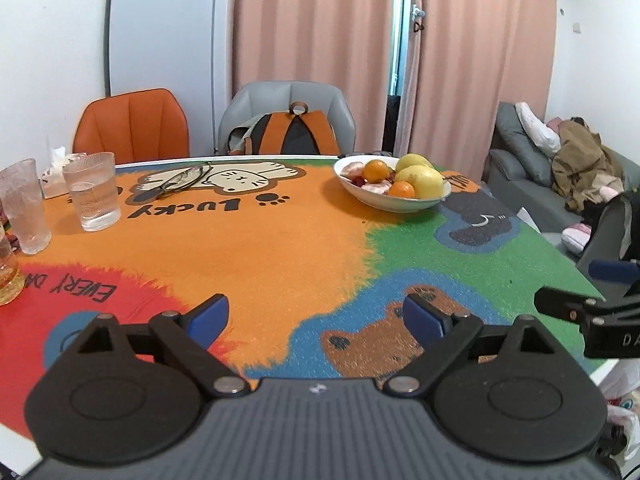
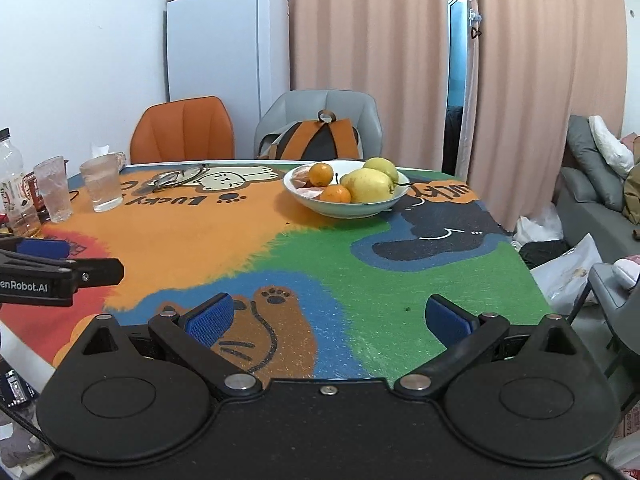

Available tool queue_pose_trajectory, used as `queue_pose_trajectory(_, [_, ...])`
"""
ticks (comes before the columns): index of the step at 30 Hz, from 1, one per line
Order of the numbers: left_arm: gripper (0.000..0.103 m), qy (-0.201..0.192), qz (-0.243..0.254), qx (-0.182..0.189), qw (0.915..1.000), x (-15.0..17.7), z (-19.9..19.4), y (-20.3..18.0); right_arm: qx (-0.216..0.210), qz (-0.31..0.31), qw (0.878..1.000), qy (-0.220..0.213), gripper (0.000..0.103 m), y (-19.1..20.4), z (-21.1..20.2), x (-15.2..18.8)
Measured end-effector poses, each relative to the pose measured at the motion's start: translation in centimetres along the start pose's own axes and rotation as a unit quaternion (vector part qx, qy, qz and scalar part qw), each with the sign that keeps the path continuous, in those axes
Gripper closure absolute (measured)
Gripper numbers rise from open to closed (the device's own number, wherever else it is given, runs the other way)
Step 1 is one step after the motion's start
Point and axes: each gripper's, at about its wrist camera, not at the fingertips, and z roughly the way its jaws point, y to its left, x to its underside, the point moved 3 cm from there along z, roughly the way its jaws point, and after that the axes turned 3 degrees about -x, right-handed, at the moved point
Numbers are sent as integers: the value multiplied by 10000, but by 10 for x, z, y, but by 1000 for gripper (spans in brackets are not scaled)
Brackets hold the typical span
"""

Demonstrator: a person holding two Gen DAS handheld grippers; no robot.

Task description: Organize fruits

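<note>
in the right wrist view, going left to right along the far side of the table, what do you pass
clear plastic bottle → two ribbed clear glasses → folded dark-framed eyeglasses → white ceramic bowl holding oranges and yellow pears

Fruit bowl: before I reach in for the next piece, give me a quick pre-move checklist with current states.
1. Left tongs empty, with a wide gap between the pads: ok.
2. Right tongs open and empty: ok.
3. Path over the mat to the bowl free of things: ok.
4. Fruit reachable from above: two pears and two oranges sit exposed on top: ok.
5. Glasses and spectacles stand well left of the bowl: ok.
6. Place to put sorted fruit: no second dish in either view: cannot tell.
</note>
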Motion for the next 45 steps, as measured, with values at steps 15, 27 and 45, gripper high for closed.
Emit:
queue_pose_trajectory(15, [9, -271, -13, -28, 9996, 3, -26, -7, 64, 2, 10000, -75, 0, -2, -18, 7])
queue_pose_trajectory(27, [9, -308, 70, 14, 9995, 7, -35, -11, 93, -85, 9998, -148, 0, 4, -24, 8])
queue_pose_trajectory(45, [9, -331, 54, 114, 9994, 8, -37, -13, 100, -121, 9998, -143, 0, 6, -27, 9])
